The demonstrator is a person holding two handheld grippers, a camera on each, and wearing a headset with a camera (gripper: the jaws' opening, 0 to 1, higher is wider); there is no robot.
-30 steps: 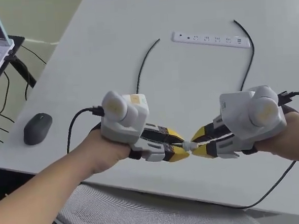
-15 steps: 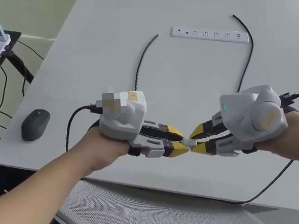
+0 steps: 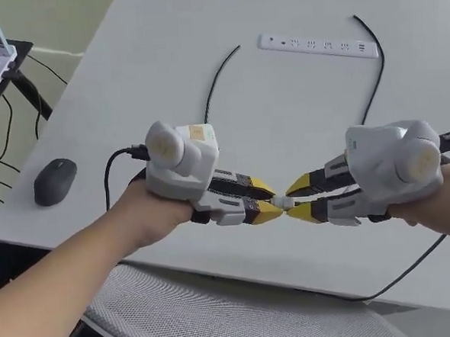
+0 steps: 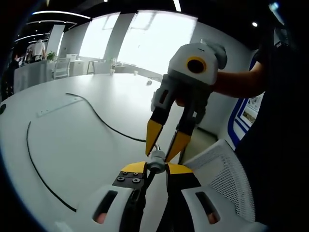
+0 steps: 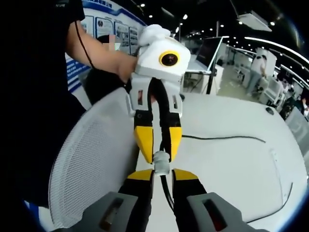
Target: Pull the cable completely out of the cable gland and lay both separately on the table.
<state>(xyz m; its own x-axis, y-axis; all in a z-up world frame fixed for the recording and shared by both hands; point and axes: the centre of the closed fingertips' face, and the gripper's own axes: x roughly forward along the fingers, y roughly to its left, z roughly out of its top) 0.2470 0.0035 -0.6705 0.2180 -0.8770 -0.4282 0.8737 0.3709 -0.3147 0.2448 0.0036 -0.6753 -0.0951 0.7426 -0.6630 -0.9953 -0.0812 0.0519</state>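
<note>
Currently the cable gland (image 3: 283, 205) hangs in the air just above the near edge of the table (image 3: 298, 118), with the left gripper (image 4: 156, 168) clenched on its body. A thin black cable (image 5: 167, 191) leaves the gland's other end between the jaws of the right gripper (image 5: 162, 175); whether they clamp it cannot be told. The opposed, tip-to-tip hold suits a straight axial pull. Open surface for laying both parts lies farther in, bounded by a loose black lead (image 3: 218, 81) on the left and the power strip (image 3: 317, 46) at the far side. A mesh chair (image 3: 180, 309) lies below the near edge, so set parts down clear of it.
</note>
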